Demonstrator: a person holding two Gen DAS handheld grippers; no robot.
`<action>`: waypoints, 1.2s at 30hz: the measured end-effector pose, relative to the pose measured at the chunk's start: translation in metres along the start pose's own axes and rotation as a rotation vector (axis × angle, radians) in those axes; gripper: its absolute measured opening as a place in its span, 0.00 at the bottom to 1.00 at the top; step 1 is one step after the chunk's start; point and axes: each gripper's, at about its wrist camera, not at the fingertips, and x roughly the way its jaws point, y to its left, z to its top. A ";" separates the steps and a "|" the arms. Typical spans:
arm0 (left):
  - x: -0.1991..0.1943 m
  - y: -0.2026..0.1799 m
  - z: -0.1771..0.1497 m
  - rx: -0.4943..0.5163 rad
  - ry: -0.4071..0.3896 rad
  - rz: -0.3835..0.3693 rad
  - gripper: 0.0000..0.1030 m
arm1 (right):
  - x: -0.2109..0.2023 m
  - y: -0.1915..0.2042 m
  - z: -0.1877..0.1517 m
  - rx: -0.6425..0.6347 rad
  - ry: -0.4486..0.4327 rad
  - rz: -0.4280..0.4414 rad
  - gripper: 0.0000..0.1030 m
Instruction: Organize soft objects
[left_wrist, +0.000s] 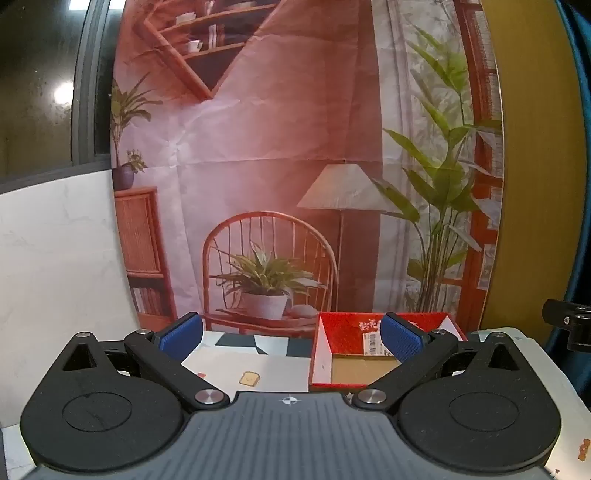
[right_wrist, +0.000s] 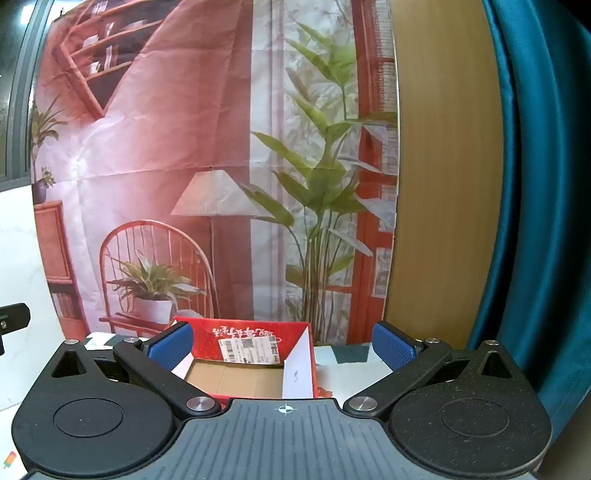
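A red cardboard box with a brown bottom and white inner walls stands open on the table, with nothing visible inside. In the left wrist view it lies ahead and to the right; my left gripper is open, its blue pads wide apart with nothing between them. In the right wrist view the same red box sits ahead, left of centre, just beyond my right gripper, which is open and holds nothing. No soft object shows in either view.
A printed cloth with a toast picture covers the table. A wrinkled backdrop showing a room hangs right behind the box. A yellow board and a teal curtain stand at the right. White wall at the left.
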 end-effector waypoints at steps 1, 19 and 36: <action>0.000 -0.001 0.000 -0.001 0.000 -0.005 1.00 | 0.000 0.000 0.000 -0.001 0.000 -0.001 1.00; -0.004 -0.001 -0.002 0.014 -0.020 0.027 1.00 | 0.000 0.000 0.001 -0.005 0.006 -0.003 1.00; -0.003 0.001 -0.001 0.012 -0.011 0.024 1.00 | -0.004 -0.001 0.006 -0.005 0.009 -0.003 1.00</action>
